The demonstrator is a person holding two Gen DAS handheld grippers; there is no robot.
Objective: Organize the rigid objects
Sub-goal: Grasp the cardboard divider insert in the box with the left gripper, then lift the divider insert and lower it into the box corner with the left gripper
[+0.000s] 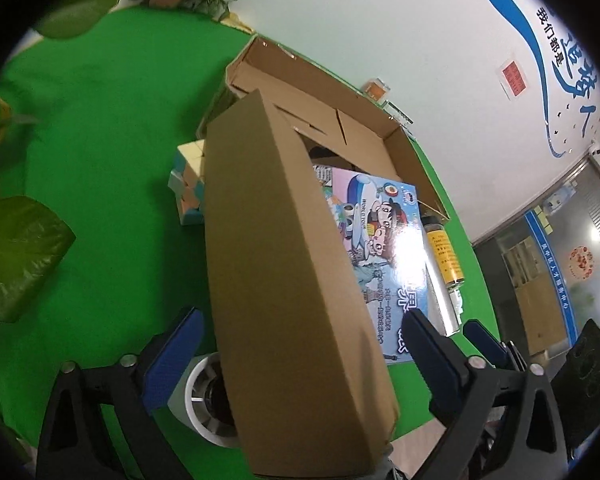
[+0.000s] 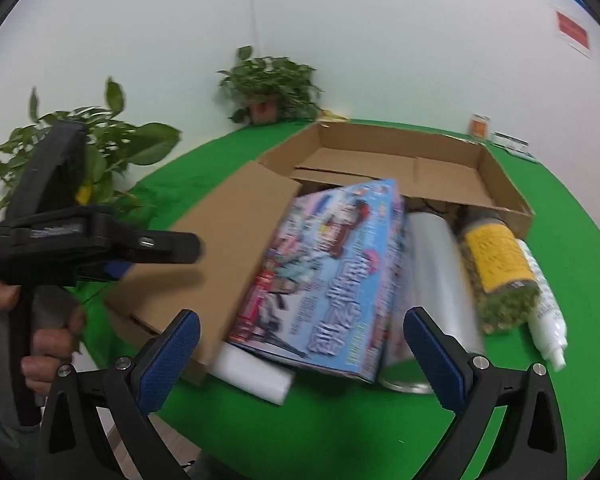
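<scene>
Cardboard box (image 2: 452, 168) upper centre of right-wrist view, open-topped, on green tabletop (image 2: 572, 272); long flap (image 2: 228, 232) folded out toward lower left. Contents spilling over near edge: picture book (image 2: 332, 276) tilted, clear roll (image 2: 440, 280), yellow-label jar (image 2: 496, 264), white bottle (image 2: 548, 320) rightmost, on cloth. Puzzle cube (image 1: 188, 184) left of flap in left-wrist view. Bare cloth far left, far right. Left tool (image 1: 300, 344) jaws wide apart, astride flap, no clamp. Right tool (image 2: 300, 344) jaws wide apart, empty.
</scene>
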